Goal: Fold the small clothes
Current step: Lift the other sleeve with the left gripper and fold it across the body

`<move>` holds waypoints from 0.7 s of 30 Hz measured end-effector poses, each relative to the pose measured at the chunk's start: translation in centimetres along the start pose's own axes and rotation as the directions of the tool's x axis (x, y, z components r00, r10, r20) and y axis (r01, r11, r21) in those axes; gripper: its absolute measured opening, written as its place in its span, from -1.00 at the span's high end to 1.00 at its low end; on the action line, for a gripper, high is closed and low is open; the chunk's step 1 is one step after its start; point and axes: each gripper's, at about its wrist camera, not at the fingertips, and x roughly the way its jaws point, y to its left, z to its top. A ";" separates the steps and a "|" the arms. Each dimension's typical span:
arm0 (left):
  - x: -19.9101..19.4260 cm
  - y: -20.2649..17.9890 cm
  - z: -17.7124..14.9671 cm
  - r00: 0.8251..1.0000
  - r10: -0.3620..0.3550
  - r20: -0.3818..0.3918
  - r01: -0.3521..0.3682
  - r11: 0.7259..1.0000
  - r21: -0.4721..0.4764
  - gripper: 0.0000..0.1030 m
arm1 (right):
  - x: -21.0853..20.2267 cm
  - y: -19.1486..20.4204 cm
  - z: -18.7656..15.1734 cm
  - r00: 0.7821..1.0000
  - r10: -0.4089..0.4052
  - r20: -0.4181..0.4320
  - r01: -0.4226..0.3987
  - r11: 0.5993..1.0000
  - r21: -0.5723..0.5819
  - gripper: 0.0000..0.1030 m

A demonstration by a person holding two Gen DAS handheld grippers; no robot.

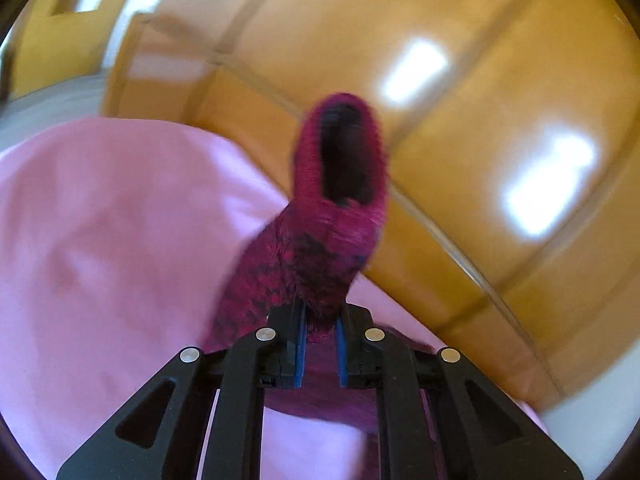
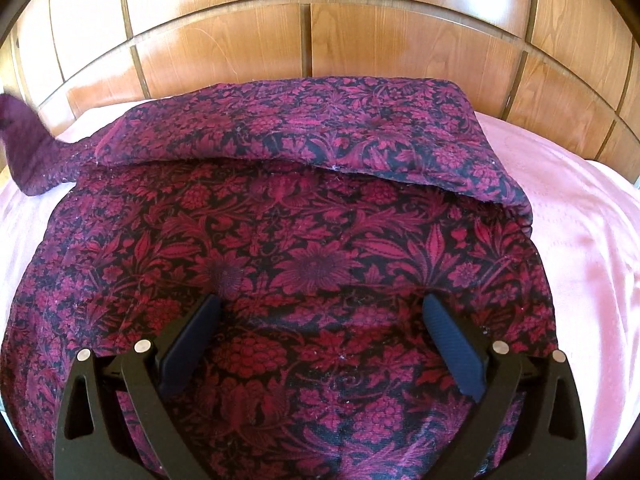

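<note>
Place: a home bedroom
Bed: pink sheet (image 2: 580, 240) spread smooth over a mattress
Wall: glossy wooden wardrobe panels (image 2: 260, 52) rising just behind the bed
Light: window glare reflecting on the wood

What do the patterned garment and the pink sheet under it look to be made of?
Floral garment: looks like a matte knit or woven fabric, fine ribbed texture and lint specks visible. Pink sheet: smooth fabric with a satin-like sheen, soft highlights and a faint woven pattern.

Your red flowered cloth (image 2: 304, 256) looks soft and matt. The pink sheet (image 2: 580, 248) at three o'clock shines a little. The wooden wall (image 2: 248, 36) at twelve o'clock is smooth and glossy.
</note>
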 end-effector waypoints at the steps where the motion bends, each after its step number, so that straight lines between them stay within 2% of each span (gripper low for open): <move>1: 0.6 -1.8 -1.0 0.999 -0.030 -0.029 0.031 0.999 0.030 0.79 | 0.0 0.0 0.1 1.000 0.002 0.000 -0.002 1.000 0.001 -0.95; 4: 2.6 -6.4 -4.5 0.993 -0.046 -0.106 0.061 0.988 0.140 0.79 | 0.0 -0.1 0.1 1.000 0.007 0.001 -0.007 1.000 0.005 -0.95; 7: 5.3 -9.4 -8.1 0.979 -0.047 -0.198 0.087 0.977 0.197 0.79 | -0.1 -0.3 0.2 1.000 0.011 0.003 -0.011 1.000 0.007 -0.95; 11: 8.2 -11.9 -12.3 0.957 -0.012 -0.289 0.093 0.959 0.266 0.79 | -0.1 -0.5 0.2 1.000 0.019 0.006 -0.019 1.000 0.013 -0.95; 12: 9.1 -12.5 -13.4 0.949 0.012 -0.315 0.087 0.950 0.300 0.79 | -0.1 -0.6 0.2 1.000 0.020 0.007 -0.020 1.000 0.015 -0.95; 14: 9.3 -13.2 -15.4 0.946 0.070 -0.317 0.052 0.932 0.359 0.68 | -0.1 -0.8 0.2 1.000 0.024 0.009 -0.025 1.000 0.019 -0.95; 17: 9.5 -14.0 -16.8 0.944 0.102 -0.313 0.043 0.904 0.425 0.27 | -0.2 -1.0 0.2 0.999 0.031 0.011 -0.031 0.999 0.024 -0.95; 18: 8.8 -14.2 -17.1 0.945 0.096 -0.311 0.051 0.900 0.434 0.03 | -0.2 -1.1 0.2 0.999 0.033 0.012 -0.033 0.999 0.025 -0.95; 20: 7.8 -14.5 -17.4 0.951 0.084 -0.299 0.058 0.899 0.434 -0.16 | -0.2 -1.3 0.2 0.999 0.035 0.012 -0.035 0.999 0.026 -0.95; 21: 6.9 -14.5 -17.4 0.952 0.071 -0.296 0.067 0.900 0.431 -0.37 | -0.3 -1.3 0.2 0.999 0.036 0.011 -0.036 0.999 0.027 -0.95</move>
